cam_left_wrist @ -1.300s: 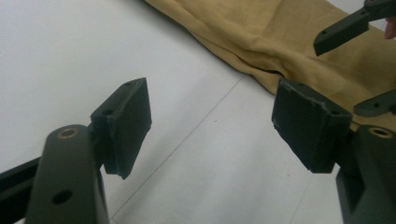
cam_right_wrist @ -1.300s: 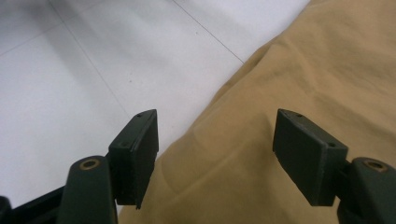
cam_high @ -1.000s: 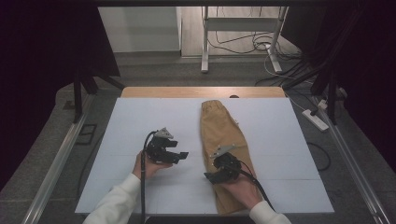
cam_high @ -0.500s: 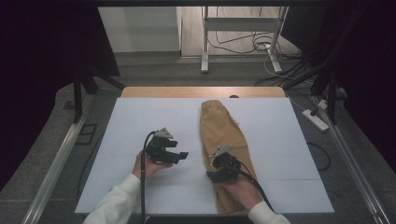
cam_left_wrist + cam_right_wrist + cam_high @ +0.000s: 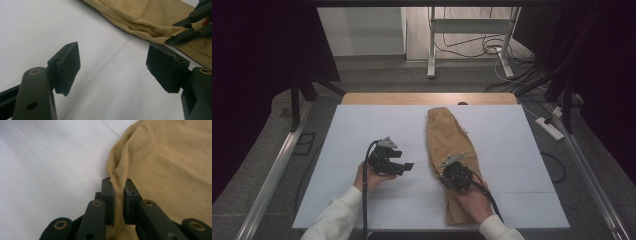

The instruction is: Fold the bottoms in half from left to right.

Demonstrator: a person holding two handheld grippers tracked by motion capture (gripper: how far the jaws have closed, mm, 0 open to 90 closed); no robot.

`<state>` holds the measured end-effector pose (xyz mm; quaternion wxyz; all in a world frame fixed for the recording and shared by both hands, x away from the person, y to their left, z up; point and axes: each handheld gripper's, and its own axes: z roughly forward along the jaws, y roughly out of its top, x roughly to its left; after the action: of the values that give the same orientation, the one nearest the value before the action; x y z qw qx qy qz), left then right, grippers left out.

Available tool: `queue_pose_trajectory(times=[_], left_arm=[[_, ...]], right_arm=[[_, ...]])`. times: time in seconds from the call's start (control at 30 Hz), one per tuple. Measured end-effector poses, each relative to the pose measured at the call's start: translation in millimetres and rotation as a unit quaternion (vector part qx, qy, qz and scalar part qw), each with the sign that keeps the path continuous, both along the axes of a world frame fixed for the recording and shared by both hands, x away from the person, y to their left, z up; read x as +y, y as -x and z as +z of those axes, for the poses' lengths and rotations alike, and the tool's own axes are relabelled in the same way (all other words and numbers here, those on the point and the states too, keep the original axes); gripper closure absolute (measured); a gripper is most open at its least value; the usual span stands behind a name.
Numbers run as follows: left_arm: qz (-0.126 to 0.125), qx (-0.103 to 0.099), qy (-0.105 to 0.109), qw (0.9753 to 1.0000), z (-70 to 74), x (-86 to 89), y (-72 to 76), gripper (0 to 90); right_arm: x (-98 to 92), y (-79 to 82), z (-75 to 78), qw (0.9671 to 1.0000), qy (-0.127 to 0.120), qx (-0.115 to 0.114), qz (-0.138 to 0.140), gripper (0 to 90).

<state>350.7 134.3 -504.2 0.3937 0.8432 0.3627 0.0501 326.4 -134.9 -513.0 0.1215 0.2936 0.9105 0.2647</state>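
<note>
Tan folded trousers (image 5: 447,145) lie lengthwise on the white table top (image 5: 362,130), waistband at the far end. My right gripper (image 5: 445,176) is shut on the trousers' left edge near the middle; in the right gripper view the cloth (image 5: 170,162) is pinched into a fold between the pads (image 5: 108,192). My left gripper (image 5: 408,166) is open over bare table just left of the trousers, jaws pointing right at them. In the left gripper view its pads (image 5: 67,65) stand wide apart with nothing between, and the tan cloth (image 5: 150,17) and the other gripper's jaws lie beyond.
The white top has faint seam lines (image 5: 337,166). A wooden strip (image 5: 427,98) borders the far edge. Metal rails (image 5: 272,175) run along both sides. A power strip (image 5: 550,128) and cables lie on the floor at the right.
</note>
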Motion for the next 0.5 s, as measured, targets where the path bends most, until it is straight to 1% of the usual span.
queue_pose_trajectory(times=[0.1,0.17,0.23,0.3,0.37,0.5], left_arm=[[0.001,-0.001,0.0,1.0,0.3,0.7,-0.4,27.0],[0.002,-0.001,0.001,1.0,0.4,1.3,-0.6,27.0],[0.003,-0.001,0.001,1.0,0.4,1.8,-0.9,27.0],[0.004,0.0,0.001,1.0,0.2,2.2,-1.2,27.0],[0.004,-0.001,0.001,1.0,0.2,2.8,-1.6,27.1],[0.004,-0.001,0.0,1.0,1.1,4.1,-1.8,27.1]], right_arm=[[0.8,1.3,0.5,1.0,0.002,-0.005,0.003,83.4],[1.1,1.9,0.9,1.0,-0.003,-0.006,0.004,83.7],[1.6,2.4,1.6,0.9999,-0.013,-0.003,0.007,83.9],[2.5,3.5,2.7,0.9998,-0.016,-0.003,0.01,84.0],[4.1,4.8,3.1,0.9996,-0.024,0.003,0.013,84.0],[9.9,8.4,4.5,0.9991,-0.034,0.007,0.025,84.0]])
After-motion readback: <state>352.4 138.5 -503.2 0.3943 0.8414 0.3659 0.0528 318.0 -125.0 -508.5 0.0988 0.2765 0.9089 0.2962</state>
